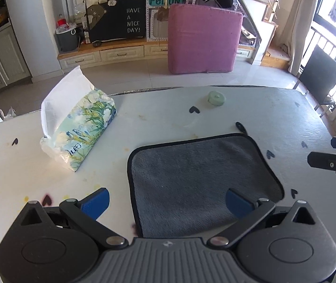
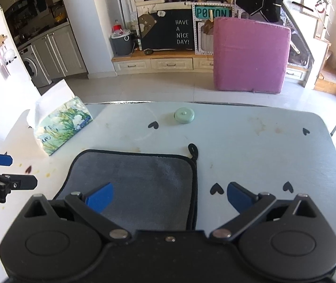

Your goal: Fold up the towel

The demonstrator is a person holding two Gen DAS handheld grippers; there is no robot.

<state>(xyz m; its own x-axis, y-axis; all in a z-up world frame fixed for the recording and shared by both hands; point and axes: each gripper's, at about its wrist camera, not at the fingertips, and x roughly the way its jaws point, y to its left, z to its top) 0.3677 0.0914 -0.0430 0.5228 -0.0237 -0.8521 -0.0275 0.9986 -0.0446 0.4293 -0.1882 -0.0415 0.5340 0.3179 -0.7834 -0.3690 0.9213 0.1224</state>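
Note:
A grey towel [image 1: 198, 174] with black trim lies flat on the white table [image 1: 285, 118], folded, with a black hanging loop at its far right corner. It also shows in the right wrist view [image 2: 134, 184]. My left gripper [image 1: 168, 202] is open above the towel's near left edge, one blue finger over the table, the other over the towel. My right gripper [image 2: 170, 198] is open above the towel's near right edge. Each gripper shows at the side of the other's view. Both are empty.
A tissue pack [image 1: 80, 132] stands at the table's far left, also in the right wrist view [image 2: 59, 127]. A small green round case [image 1: 216, 98] lies near the far edge. A pink cushion [image 1: 203, 40] stands on the floor beyond.

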